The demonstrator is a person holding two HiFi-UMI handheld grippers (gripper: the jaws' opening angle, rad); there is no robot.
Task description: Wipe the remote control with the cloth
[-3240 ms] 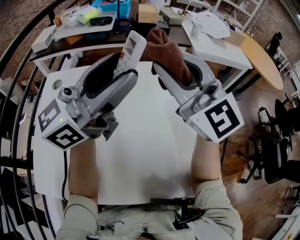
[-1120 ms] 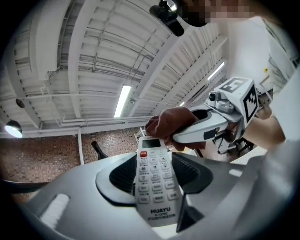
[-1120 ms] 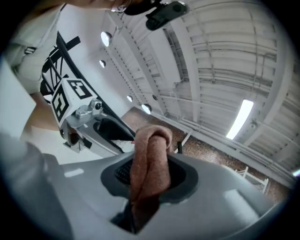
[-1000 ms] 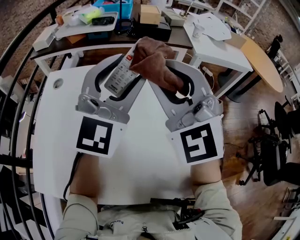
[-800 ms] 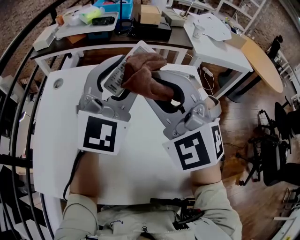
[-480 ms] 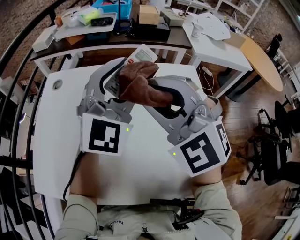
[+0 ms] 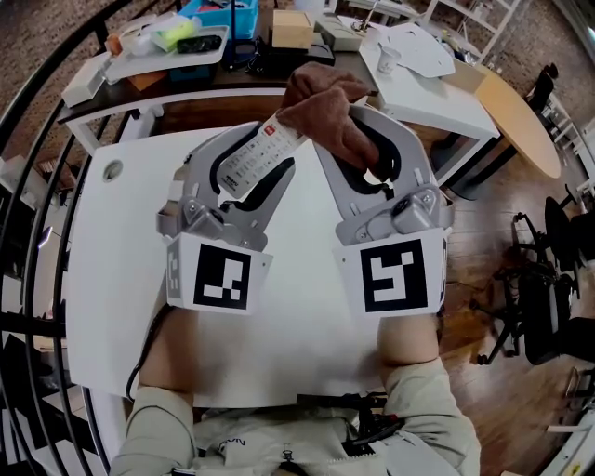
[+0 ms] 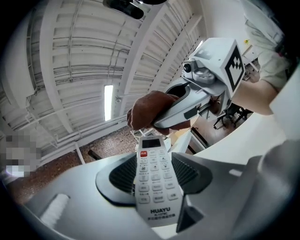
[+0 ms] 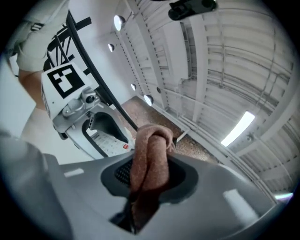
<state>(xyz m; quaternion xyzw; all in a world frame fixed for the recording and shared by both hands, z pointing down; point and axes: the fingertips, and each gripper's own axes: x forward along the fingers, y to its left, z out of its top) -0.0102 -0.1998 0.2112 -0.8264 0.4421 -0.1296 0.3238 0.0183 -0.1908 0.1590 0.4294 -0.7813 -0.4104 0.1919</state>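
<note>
In the head view my left gripper (image 7: 258, 156) is shut on a white remote control (image 7: 253, 160), button side up, its red-button end pointing up and right. My right gripper (image 7: 361, 139) is shut on a bunched brown cloth (image 7: 325, 104). The cloth's lower edge meets the remote's far end. In the left gripper view the remote (image 8: 153, 180) lies between the pads, with the cloth (image 8: 149, 110) and right gripper (image 8: 206, 84) just beyond its tip. The right gripper view has the cloth (image 9: 149, 164) upright between the pads and the remote (image 9: 108, 139) to the left behind it.
Both grippers hover over a white table (image 7: 112, 279). Behind it stands a cluttered desk with a blue bin (image 7: 223, 14) and a cardboard box (image 7: 292, 26). A white table (image 7: 423, 79), a wooden round top (image 7: 521, 116) and black chairs (image 7: 548, 307) stand right. A black railing (image 7: 23, 232) curves left.
The cloth lay over the remote's middle half a second ago; it has slid up and right to the remote's far end, baring the buttons. The right gripper swung right.
</note>
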